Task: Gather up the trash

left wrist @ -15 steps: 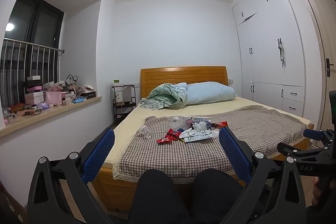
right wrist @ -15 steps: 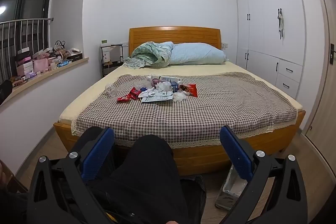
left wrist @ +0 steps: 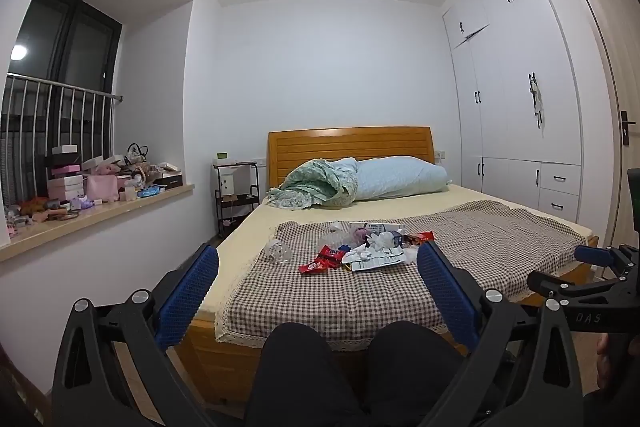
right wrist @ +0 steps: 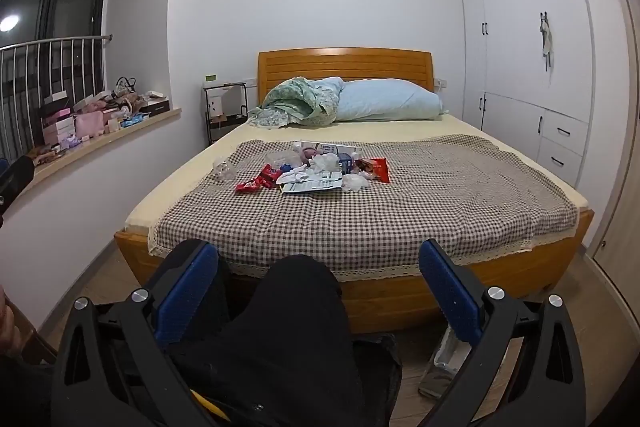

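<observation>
We've got both grippers held low over our knees, well back from the bed: the left gripper has its blue pads spread wide with nothing in between, same deal with the right gripper. The trash pile, red wrappers, crumpled tissues and a printed paper sheet, sits on the checkered blanket mid-bed, nearer the pillow end

Black skeletal frames with triangular cutouts, silver screw heads at the pivots. Blue pads with fine dimpled texture. White "DAS" lettering on the right gripper. Black trousers over both knees. Sliver of bare skin.
</observation>
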`<state>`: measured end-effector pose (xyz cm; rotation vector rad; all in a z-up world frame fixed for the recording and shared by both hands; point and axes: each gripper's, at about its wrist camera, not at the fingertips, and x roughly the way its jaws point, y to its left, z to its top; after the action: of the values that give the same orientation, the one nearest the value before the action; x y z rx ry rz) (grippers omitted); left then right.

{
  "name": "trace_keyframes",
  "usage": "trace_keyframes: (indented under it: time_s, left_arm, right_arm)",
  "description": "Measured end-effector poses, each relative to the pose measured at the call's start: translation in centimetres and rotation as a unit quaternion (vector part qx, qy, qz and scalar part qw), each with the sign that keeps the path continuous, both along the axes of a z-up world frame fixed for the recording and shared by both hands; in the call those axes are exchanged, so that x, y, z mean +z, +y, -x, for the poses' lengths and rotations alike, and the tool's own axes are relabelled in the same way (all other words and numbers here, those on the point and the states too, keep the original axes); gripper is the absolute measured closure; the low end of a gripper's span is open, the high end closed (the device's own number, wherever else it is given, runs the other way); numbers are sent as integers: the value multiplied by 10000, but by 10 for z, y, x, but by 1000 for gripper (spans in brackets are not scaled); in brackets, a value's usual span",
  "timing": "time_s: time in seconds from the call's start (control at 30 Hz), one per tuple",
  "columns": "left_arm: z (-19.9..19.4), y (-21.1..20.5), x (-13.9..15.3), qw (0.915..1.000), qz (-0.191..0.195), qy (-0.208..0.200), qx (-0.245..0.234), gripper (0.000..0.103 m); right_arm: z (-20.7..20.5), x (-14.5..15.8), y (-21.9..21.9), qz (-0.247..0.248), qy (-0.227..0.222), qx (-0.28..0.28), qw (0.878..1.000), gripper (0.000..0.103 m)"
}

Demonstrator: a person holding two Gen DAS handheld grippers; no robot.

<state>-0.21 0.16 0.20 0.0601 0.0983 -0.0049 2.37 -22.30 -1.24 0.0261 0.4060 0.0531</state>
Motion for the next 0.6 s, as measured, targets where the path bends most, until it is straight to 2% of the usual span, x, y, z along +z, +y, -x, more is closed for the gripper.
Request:
trace_keyframes:
  time_s: [0.6]
  left_arm:
    - [-2, 0, 2, 10000, -27, 37, 20, 7]
  right_arm:
    - [5, -6, -2, -70, -60, 16, 10000, 6]
